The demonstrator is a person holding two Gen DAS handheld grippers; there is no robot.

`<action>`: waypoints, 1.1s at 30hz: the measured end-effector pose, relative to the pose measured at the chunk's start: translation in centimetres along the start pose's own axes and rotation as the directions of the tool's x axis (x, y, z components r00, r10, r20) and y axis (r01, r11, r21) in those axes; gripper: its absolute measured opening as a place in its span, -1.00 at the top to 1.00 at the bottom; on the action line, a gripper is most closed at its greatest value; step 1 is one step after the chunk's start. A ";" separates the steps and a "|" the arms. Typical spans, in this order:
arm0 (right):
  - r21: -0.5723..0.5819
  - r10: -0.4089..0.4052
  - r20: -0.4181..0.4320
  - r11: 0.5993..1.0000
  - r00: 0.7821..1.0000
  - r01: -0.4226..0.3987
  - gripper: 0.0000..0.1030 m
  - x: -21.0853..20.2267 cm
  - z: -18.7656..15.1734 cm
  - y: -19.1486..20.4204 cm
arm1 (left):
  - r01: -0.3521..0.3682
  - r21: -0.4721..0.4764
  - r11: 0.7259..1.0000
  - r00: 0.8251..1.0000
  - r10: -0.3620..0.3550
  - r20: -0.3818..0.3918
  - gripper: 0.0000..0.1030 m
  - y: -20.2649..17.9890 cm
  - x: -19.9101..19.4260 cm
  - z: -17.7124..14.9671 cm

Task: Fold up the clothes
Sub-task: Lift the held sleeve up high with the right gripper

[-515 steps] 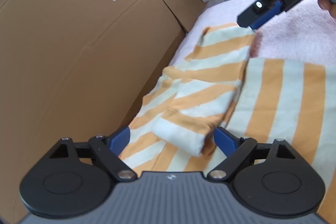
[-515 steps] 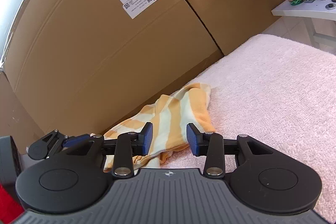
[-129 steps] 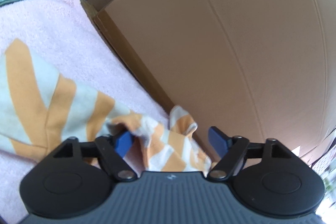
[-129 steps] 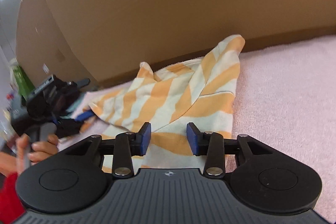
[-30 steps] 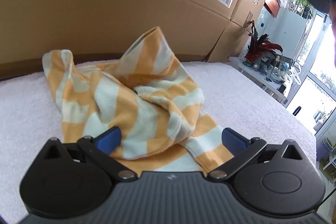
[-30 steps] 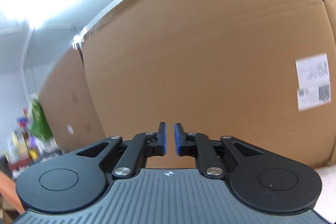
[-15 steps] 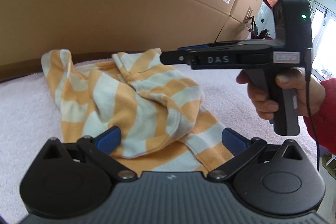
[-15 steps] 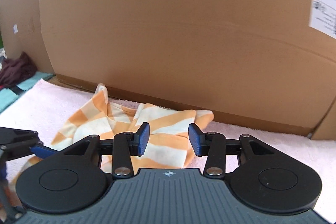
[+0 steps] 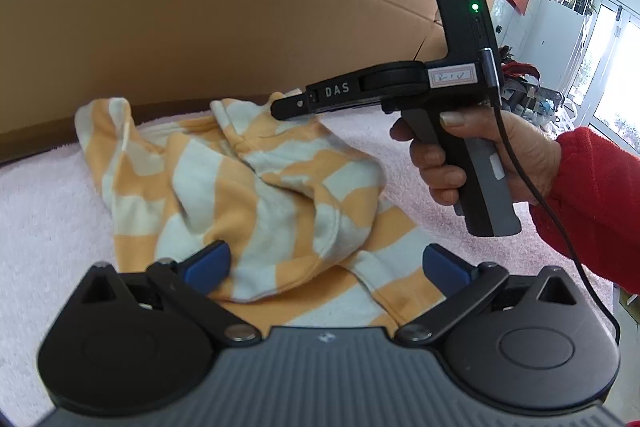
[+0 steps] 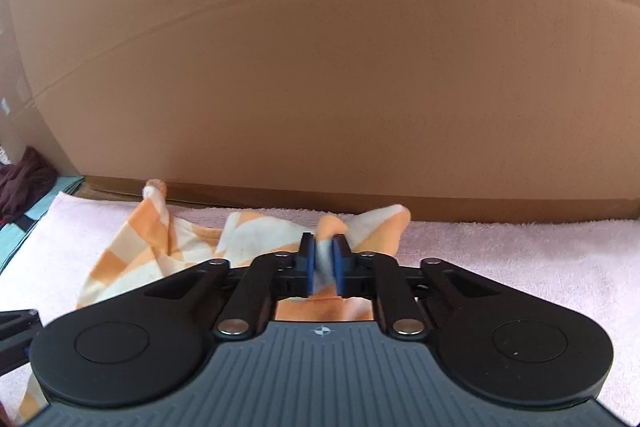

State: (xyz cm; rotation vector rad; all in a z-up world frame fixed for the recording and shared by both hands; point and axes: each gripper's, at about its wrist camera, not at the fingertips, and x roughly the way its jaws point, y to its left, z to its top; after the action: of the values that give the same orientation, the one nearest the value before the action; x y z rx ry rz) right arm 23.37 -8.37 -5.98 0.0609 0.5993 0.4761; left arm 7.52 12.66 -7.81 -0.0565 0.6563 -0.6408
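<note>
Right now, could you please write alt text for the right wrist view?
The right claw is closing on a fold of the orange-and-white striped garment, which lies crumpled on a pink towel. A large cardboard box fills the background behind it.

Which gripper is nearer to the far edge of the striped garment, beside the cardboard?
Right. The right gripper is closing on that far edge of the striped garment; the left gripper sits open at its near edge.
</note>
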 end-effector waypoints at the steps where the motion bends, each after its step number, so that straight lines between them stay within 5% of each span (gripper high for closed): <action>1: -0.012 0.001 0.010 1.000 1.000 -0.001 0.83 -0.5 0.0 0.1 | 0.001 0.000 1.000 1.000 -0.001 0.000 -0.99 0.0 0.0 0.0; 6: 0.101 0.033 0.106 0.994 0.994 -0.044 0.84 -3.0 1.4 -0.4 | 0.013 -0.018 1.000 1.000 -0.013 0.007 -0.99 0.5 0.0 0.1; 9: 0.209 0.088 0.230 0.968 0.969 -0.137 0.84 -6.4 2.7 -0.9 | 0.015 -0.042 0.999 1.000 -0.014 0.023 -0.99 1.1 -0.2 0.2; 17: 0.215 0.220 0.455 0.913 0.863 -0.346 0.84 -14.9 4.5 1.0 | -0.076 -0.150 0.986 0.988 0.095 0.120 -0.98 3.1 -1.5 0.3; 26: 0.107 0.358 0.586 0.855 0.727 -0.507 0.84 -21.5 2.6 3.2 | -0.150 -0.214 0.965 0.982 0.170 0.079 -0.98 3.8 -1.2 0.1; 33: 0.044 0.383 0.582 0.866 0.718 -0.498 0.84 -25.1 1.2 2.3 | -0.303 -0.250 0.920 0.947 0.320 0.028 -0.98 3.9 -1.4 0.0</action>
State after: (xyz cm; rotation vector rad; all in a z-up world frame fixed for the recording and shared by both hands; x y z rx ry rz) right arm 5.00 -17.46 8.76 0.5349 0.0343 0.8293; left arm 8.80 16.62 -7.98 -0.1969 0.6575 -0.2465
